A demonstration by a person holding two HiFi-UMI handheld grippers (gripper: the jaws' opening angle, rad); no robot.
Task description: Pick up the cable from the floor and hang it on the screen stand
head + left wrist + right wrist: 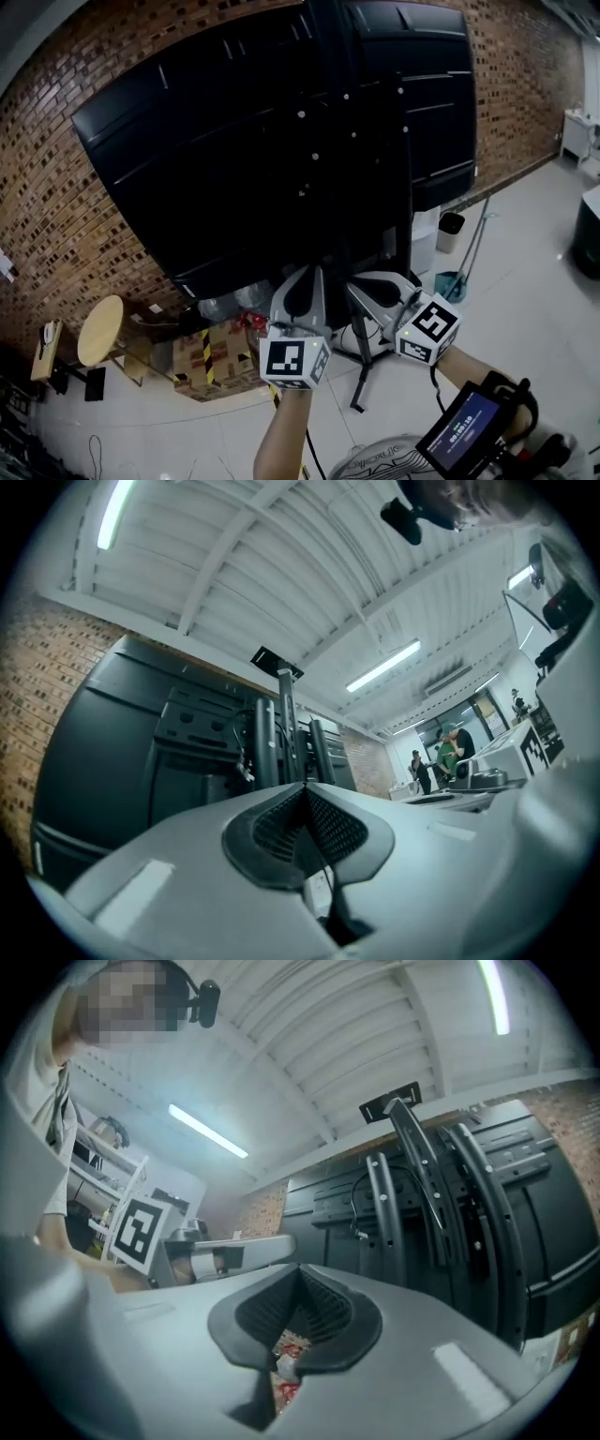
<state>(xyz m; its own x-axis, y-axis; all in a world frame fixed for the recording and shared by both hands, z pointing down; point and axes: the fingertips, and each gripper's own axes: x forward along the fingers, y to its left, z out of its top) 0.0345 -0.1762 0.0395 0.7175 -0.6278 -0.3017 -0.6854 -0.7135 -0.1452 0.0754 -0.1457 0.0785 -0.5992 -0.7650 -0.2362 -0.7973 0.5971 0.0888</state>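
Note:
The big black screen (234, 141) fills the upper head view, seen from the back on its black screen stand (364, 234). Both grippers point up at the stand's lower part. My left gripper (312, 274) has its jaws together, and a thin black cable (322, 864) runs out from between its pads. More cable (307, 448) hangs below that forearm. My right gripper (354, 285) is just to the right, shut, with nothing seen between its pads. The stand's posts (281, 733) rise ahead of the left gripper (303, 787). The same posts (412, 1176) stand right of the right gripper (302, 1269).
A round wooden stool (100, 328) and a cardboard box with yellow-black tape (211, 361) sit by the brick wall at lower left. A dark bin (451, 225) and a blue dustpan (450, 283) stand right of the stand. People (450, 752) are far off in the left gripper view.

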